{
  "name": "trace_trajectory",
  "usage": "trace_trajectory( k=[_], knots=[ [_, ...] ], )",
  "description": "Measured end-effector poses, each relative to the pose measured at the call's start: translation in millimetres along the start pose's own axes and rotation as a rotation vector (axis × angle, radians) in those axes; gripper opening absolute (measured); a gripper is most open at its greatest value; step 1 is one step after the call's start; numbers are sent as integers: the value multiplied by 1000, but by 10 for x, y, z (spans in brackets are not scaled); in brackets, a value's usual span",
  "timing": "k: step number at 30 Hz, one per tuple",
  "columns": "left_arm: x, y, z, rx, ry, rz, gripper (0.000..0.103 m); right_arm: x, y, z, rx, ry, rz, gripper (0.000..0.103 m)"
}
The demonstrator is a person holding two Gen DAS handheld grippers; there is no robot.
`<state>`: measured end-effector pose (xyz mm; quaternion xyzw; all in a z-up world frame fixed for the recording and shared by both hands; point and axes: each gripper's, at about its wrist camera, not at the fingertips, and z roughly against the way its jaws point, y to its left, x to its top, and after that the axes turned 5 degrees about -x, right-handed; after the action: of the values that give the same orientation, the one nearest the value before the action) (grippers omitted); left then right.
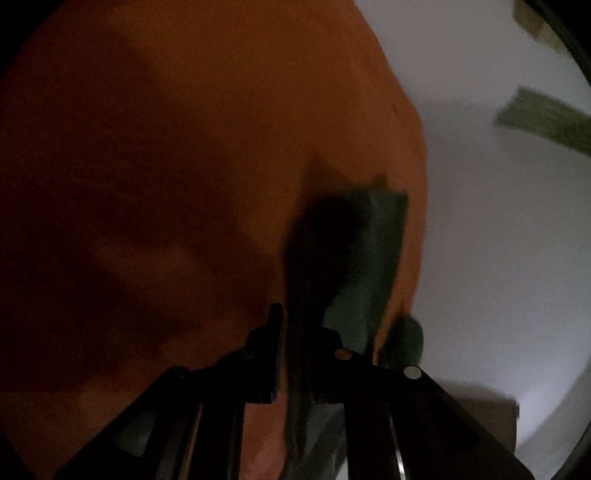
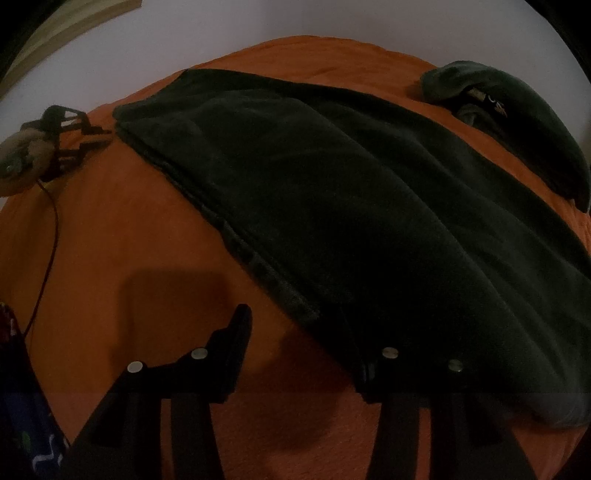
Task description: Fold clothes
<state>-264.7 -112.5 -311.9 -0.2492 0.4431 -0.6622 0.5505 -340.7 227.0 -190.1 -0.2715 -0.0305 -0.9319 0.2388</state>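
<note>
My left tongs (image 1: 295, 343) grip a strip of dark green cloth (image 1: 364, 258); my right tongs (image 2: 306, 332) stand apart over the orange cover (image 2: 122, 236).

In my right view the dark green garment (image 2: 351, 206) lies spread and flat on the orange cover, its hemmed edge running slantwise from far left down to my right-hand finger, which overlaps that near edge without pinching it. A second green bundle (image 2: 517, 122) sits apart at the far right; a small pale mark shows on it, too blurred for me to read. Bare orange cover lies open left of the garment, and a thin cord (image 2: 51, 236) trails there. White floor (image 2: 258, 22) runs beyond the cover's far edge.
</note>
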Motion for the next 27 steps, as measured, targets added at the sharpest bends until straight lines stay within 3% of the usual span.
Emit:
trace_trajectory(
  k=[2,4,7,9,14,17,24,27],
  knots=[
    [-23,-101,-96,33,27,-48,12,-13,14,7,-3,-1,2,47],
    [-13,-194,-159,64,6,-118,12,0,29,8,-2,0,3,47],
    [55,-192,-216,51,-18,-118,12,18,30,3,3,1,1,47],
    [-77,12,103,32,-17,-106,12,10,32,6,5,3,3,47],
    [205,-282,-554,3,-7,-111,11,3,0,-8,9,11,-3,47],
    [327,-414,-760,-4,-7,-113,11,12,9,-8,7,11,-4,47],
    [492,-233,-1042,-57,34,67,12,10,0,4,11,11,-6,48],
    [542,-296,-1143,-46,58,70,12,-3,-17,8,14,11,-9,48]
  ],
)
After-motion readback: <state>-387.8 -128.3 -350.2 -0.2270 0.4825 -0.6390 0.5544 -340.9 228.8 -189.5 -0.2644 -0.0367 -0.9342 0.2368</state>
